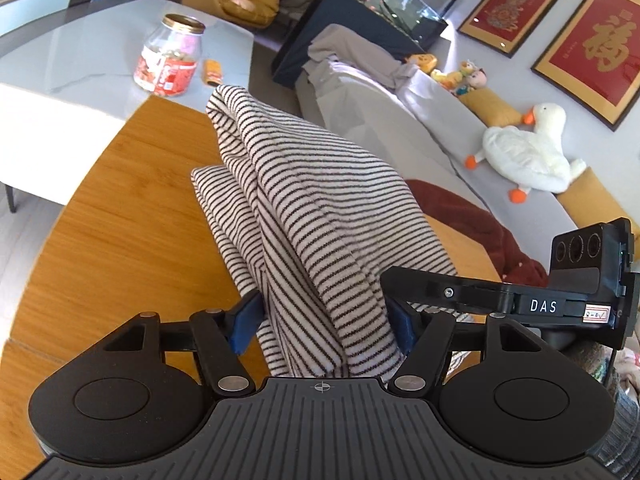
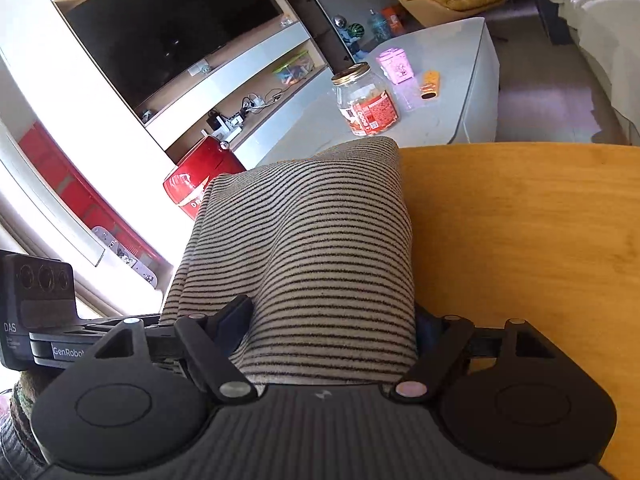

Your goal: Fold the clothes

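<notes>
A black-and-white striped garment (image 1: pixel 312 208) lies partly folded on a wooden table (image 1: pixel 120 220). Its near part is bunched and lifted off the wood. My left gripper (image 1: pixel 322 330) is shut on that bunch, which fills the gap between the blue pads (image 1: pixel 244 328). In the right wrist view the same striped garment (image 2: pixel 320 240) rises as a thick fold over the wooden table (image 2: pixel 520 240), and my right gripper (image 2: pixel 330 332) is shut on it. The two grippers sit side by side; the right one's black housing (image 1: pixel 576 256) shows at the left view's right edge.
A glass jar (image 1: pixel 170 58) with a gold rim stands on a white low table (image 1: pixel 80 64) beyond the wooden one. A dark red cloth (image 1: pixel 480 232) lies at the table's right, against a grey sofa holding a goose plush (image 1: pixel 528 148). A red box (image 2: pixel 200 184) stands below a TV (image 2: pixel 168 28).
</notes>
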Tool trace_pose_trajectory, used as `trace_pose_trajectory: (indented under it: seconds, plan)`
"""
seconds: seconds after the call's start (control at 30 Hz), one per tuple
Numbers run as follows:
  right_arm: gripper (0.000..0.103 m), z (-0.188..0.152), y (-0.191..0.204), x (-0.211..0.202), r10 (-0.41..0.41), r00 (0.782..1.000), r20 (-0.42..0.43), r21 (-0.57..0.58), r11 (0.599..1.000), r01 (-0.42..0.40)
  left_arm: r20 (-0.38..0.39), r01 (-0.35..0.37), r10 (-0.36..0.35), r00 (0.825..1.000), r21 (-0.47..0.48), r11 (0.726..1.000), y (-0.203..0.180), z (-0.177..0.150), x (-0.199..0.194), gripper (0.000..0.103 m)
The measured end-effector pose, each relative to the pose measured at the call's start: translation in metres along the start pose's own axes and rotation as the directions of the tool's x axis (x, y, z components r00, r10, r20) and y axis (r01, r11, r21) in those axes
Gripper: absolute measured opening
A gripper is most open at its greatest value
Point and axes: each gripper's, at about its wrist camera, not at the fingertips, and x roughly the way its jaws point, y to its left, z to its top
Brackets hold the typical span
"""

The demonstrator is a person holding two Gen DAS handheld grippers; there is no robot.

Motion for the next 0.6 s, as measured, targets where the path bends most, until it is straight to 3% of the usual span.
trace_pose_trajectory:
  seconds: [0.3, 0.4, 0.6]
  plan:
    - [0.082, 0.029, 0.000, 0.042, 0.026, 1.000, 0.001, -0.028, 0.999, -0.026, 0.044, -0.008, 0.010, 0.999, -0.047, 0.999, 0.024, 0.019, 0.003, 0.072]
    - [0.085, 0.030, 0.005, 0.038, 0.010, 1.000, 0.012, -0.072, 0.997, -0.009, 0.086, -0.069, 0.067, 0.994, 0.026, 0.997, 0.009, 0.022, -0.016, 0.071]
    - [0.091, 0.021, 0.006, 0.021, 0.026, 0.999, 0.027, -0.101, 0.995, -0.023, 0.242, -0.068, 0.037, 0.970, 0.119, 0.991, -0.025, 0.055, -0.048, 0.073]
